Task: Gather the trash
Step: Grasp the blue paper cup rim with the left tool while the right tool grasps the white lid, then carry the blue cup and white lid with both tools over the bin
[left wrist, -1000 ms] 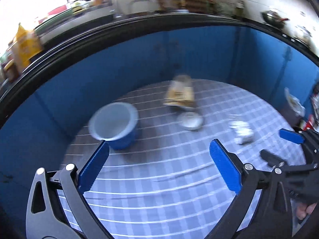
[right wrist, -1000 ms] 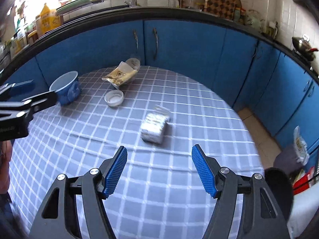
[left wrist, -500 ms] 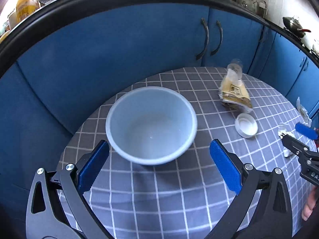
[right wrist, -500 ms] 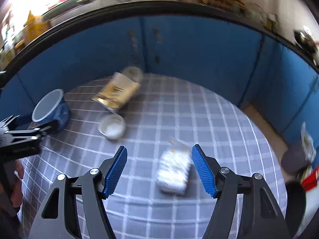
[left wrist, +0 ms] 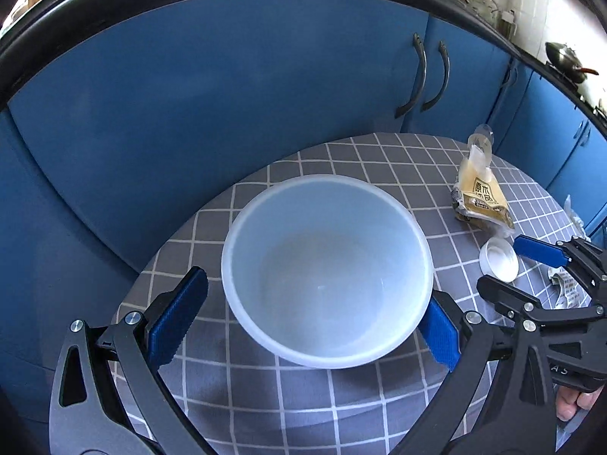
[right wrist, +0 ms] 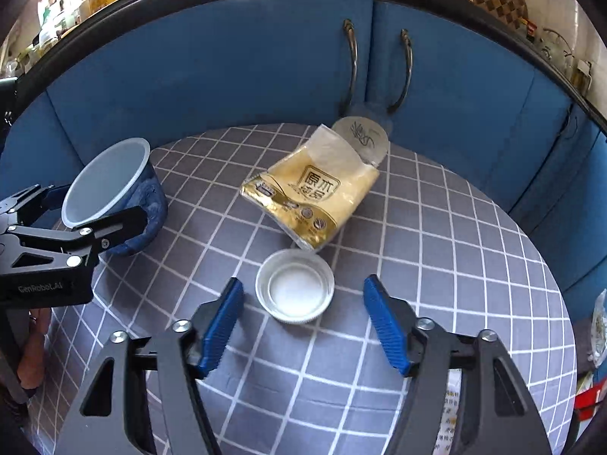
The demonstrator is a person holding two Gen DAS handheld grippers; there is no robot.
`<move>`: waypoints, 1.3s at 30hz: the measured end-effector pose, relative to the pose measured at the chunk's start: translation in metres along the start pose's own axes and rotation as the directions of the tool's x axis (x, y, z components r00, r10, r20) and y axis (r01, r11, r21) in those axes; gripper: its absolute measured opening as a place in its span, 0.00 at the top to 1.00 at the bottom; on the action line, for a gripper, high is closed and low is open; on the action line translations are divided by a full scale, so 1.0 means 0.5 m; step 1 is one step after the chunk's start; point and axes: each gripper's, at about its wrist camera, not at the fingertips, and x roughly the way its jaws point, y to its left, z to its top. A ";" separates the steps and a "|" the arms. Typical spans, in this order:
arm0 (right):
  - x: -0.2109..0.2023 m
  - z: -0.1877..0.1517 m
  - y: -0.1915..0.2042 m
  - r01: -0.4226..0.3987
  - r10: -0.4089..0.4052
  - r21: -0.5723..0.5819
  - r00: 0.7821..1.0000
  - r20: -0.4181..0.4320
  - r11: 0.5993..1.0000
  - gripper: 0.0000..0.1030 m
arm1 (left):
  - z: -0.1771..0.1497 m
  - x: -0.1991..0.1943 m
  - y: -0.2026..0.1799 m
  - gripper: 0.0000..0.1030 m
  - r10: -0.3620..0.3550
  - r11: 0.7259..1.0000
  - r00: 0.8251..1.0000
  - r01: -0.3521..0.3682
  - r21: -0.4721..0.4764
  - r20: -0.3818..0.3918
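A pale blue bucket (left wrist: 326, 269) stands on the round checked table (left wrist: 341, 409); it also shows in the right wrist view (right wrist: 114, 193). My left gripper (left wrist: 307, 326) is open with a finger on each side of the bucket's rim, not clamped. My right gripper (right wrist: 303, 326) is open just in front of a white jar lid (right wrist: 295, 290), which lies open side up. A yellow crumpled wrapper (right wrist: 315, 197) lies behind the lid. The lid (left wrist: 498, 258) and wrapper (left wrist: 481, 197) also show in the left wrist view, with the right gripper (left wrist: 531, 261) beside them.
A clear plastic disc (right wrist: 362, 140) lies at the table's far edge behind the wrapper. A crumpled white packet (left wrist: 565, 288) lies under the right gripper. Blue cabinet doors (right wrist: 265, 68) ring the table. Bags lie on the floor at the right (right wrist: 599, 326).
My left gripper moved in until its fingers flank the bucket. My right gripper swung left and forward, from over the white packet to just before the jar lid.
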 end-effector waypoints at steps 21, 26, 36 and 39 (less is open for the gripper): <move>-0.201 -0.128 -0.006 0.066 -0.065 -0.041 0.997 0.043 0.997 0.62 | -0.084 -0.140 -0.105 0.26 -0.023 0.992 0.998 0.017 0.121 0.053; -0.257 -0.163 -0.028 0.090 -0.089 -0.025 0.995 0.054 0.996 0.62 | -0.111 -0.188 -0.155 0.26 -0.045 0.987 0.997 0.035 0.155 0.060; -0.360 -0.235 -0.080 0.126 -0.127 0.012 0.988 0.085 0.992 0.62 | -0.142 -0.273 -0.258 0.26 -0.081 0.968 0.993 0.058 0.243 0.088; -0.385 -0.255 -0.094 0.139 -0.140 0.010 0.986 0.093 0.990 0.62 | -0.149 -0.291 -0.295 0.26 -0.087 0.958 0.992 0.058 0.281 0.092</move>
